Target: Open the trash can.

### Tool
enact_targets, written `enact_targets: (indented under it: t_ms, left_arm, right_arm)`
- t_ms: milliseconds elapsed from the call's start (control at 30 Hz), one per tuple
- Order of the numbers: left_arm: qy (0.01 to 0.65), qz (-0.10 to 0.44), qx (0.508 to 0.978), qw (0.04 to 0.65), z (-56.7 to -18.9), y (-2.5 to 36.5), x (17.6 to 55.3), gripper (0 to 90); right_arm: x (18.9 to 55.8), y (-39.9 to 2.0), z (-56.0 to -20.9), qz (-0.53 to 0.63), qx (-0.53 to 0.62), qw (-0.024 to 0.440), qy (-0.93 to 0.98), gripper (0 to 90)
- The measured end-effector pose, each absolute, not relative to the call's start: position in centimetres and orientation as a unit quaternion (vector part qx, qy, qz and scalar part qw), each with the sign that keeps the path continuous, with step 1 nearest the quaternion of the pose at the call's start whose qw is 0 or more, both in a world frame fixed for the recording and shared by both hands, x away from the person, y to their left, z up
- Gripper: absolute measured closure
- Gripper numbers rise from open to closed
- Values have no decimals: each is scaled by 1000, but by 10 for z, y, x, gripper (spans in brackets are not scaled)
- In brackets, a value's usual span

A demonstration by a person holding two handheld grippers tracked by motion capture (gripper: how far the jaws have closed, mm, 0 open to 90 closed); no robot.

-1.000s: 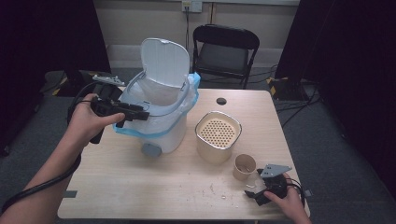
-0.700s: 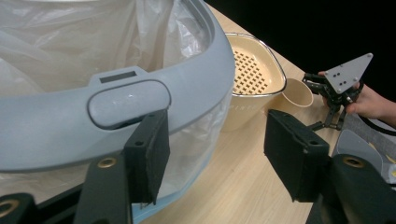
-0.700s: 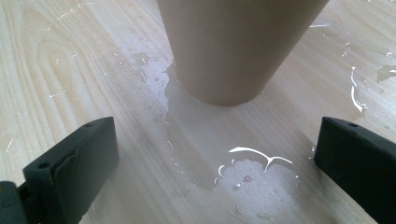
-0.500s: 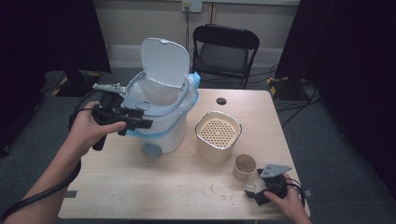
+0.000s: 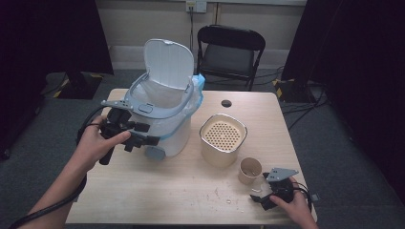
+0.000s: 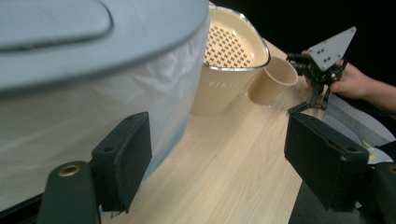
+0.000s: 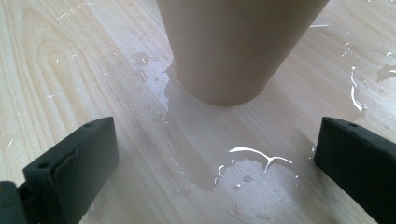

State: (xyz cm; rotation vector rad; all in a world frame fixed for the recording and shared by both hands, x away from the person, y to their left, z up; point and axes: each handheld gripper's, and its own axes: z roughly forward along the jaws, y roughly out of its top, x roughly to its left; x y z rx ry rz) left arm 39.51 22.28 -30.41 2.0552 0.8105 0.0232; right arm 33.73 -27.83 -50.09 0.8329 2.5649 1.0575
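Two grippers are mine, one per hand, at a wooden surface (image 5: 157,191). From the high view, my left gripper (image 5: 152,140) sits at the left front of the bin (image 5: 165,114), its fingers spread beside the bin's lower wall; whether one touches it I cannot tell from up here. The bin has its white lid (image 5: 169,62) tipped up and a grey rim over a pale liner. To its right stands a beige pot (image 5: 222,140) with a perforated insert, and just in front of that, to its right, a small cup (image 5: 250,170). My right gripper (image 5: 258,198) rests low at the near right corner, just before the cup. A black chair (image 5: 231,52) stands behind the surface.

Along my left gripper view, the fingers (image 6: 123,161) stand wide and have just been opening; nothing is pressed between them. The bin (image 6: 93,107) bulges close on the left, its liner-covered wall right next to the left finger, with bare wood in the gap. Farther off I see the pot (image 6: 229,65), the cup (image 6: 273,79) and my other hand with its gripper (image 6: 322,65).

Along my right gripper view, the fingers (image 7: 74,163) are wide apart and hold nothing. The cup (image 7: 233,46) stands upright just ahead of them, centred on the gap, not touched. Wet smears (image 7: 252,177) glisten on the wood between the fingers and around the cup's base
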Motion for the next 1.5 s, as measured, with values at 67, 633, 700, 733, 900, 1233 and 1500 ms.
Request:
enact_targets:
  t_ms: [67,633,700,733,900,1233,1500]
  left_arm:
    - [328,6,830,451,-310,221,394,220]
    - [316,-3,836,449,-341,213,383,191]
    - [314,-4,836,451,-343,212,382,190]
    - [312,-5,838,448,-345,212,382,190]
    - [310,-11,838,449,-360,210,379,187]
    - [312,-14,838,447,-388,212,378,187]
    - [306,-21,842,444,-406,211,374,188]
  right_arm:
    - [338,-278,-501,362,284,120,880,0]
    - [340,-279,-501,363,277,118,882,0]
    - [340,-279,-501,363,276,118,882,0]
    - [340,-279,-501,363,277,118,882,0]
    - [340,-279,-501,363,277,118,882,0]
    - [340,-279,-501,363,276,118,882,0]
    - [340,-279,-501,364,274,118,882,0]
